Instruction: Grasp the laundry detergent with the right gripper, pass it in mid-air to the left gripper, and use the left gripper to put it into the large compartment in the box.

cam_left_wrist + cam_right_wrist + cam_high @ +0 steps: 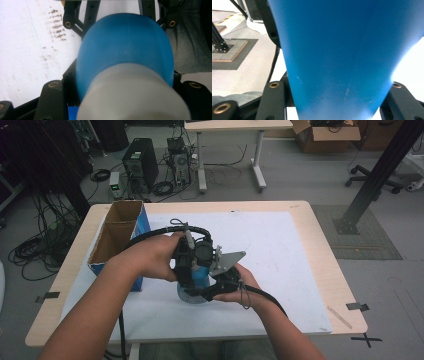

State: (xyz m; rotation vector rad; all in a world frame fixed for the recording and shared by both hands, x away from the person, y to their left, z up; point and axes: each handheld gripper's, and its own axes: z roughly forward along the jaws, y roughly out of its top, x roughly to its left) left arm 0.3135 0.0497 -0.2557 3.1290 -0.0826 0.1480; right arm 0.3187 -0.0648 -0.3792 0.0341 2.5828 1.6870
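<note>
You have the blue bottle (pixel 194 285) standing on the white-covered table (pixel 280 250) before you, your left hand-held gripper (pixel 187 257) clamped at its pale cap (pixel 132 97) and your right hand-held gripper (pixel 220 282) on its body; the plastic looks smooth, light, probably slippery, so grip the waist.

Grey floor (pixel 300 180), tangled cables (pixel 40 245), desk (pixel 235 126)

Setting: lab or robotics workroom. Evidence: PC tower (pixel 140 162) on the floor amid loose cables (pixel 42 242), black aluminium strut (pixel 376 175) bolted to a floor plate, work desk (pixel 235 126), cardboard box (pixel 326 135), office-chair base (pixel 372 177).
</note>
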